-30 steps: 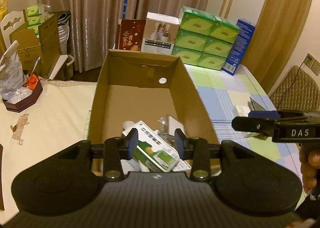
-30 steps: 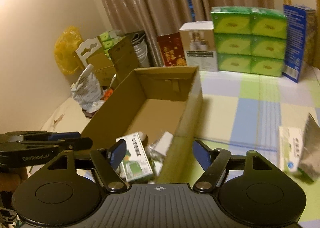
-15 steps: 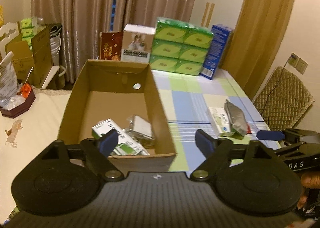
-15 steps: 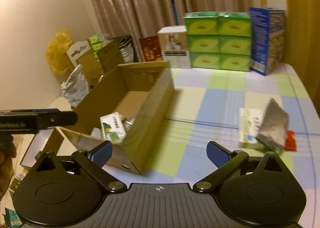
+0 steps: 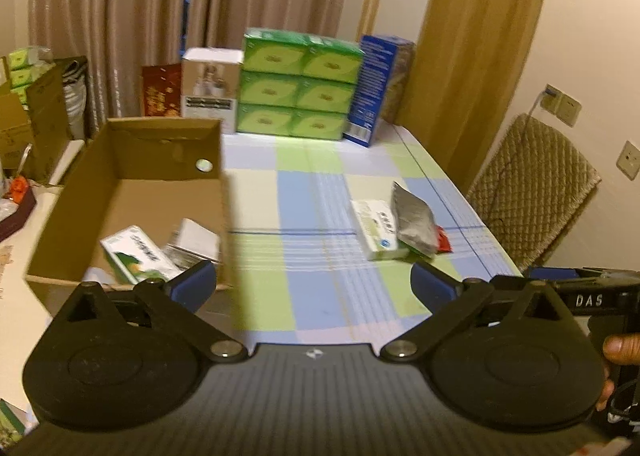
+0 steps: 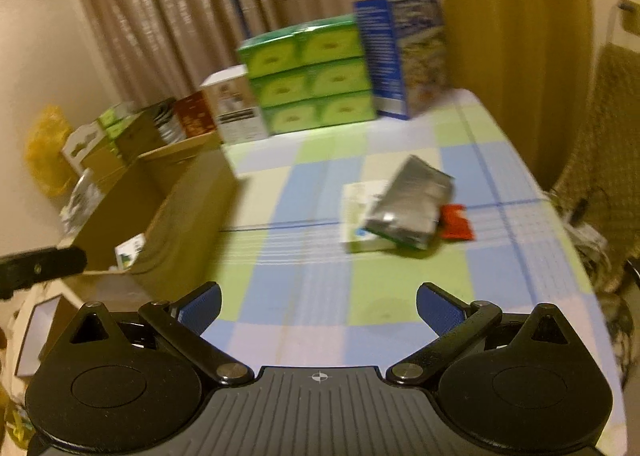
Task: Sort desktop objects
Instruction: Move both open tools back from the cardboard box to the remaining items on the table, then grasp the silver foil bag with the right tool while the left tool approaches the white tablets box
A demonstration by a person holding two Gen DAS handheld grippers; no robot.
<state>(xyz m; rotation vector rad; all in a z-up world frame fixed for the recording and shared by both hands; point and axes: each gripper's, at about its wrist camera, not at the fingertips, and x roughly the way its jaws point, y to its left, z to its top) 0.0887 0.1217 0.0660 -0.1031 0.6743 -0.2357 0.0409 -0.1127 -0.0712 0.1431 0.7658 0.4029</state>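
Left gripper (image 5: 313,283): black linkage arms, blue textured pads (image 5: 196,281), jaws spread wide, nothing held; poised above the checked tablecloth (image 5: 312,192), just right of the cardboard box (image 5: 132,192). Right gripper (image 6: 319,304): same build, blue pads (image 6: 436,308) equally far apart, empty; also over the cloth, further right of the box. A fingertip (image 5: 620,346) visible at the right gripper's handle in the left view.

Cardboard box: open-topped, rectangular, plain brown corrugated walls, a round hole in the far wall. Inside, near corner: a white-and-green carton (image 5: 136,256) lying flat, beside it a crinkled clear packet (image 5: 188,244), details blurred.

Right of the box, well apart, on the cloth: a flat white-and-green carton (image 5: 376,228); a grey foil pouch (image 5: 414,222), crumpled and matte-shiny, leaning over the carton's right edge; a small red sachet (image 5: 442,244) touching the pouch's far side.

Behind the box, at the table's far end: six green tissue packs (image 5: 298,86) stacked three high in two columns, a tall blue carton (image 5: 376,88) to their right, a white box (image 5: 210,88) to their left. Pleated curtain (image 5: 120,16) beyond.
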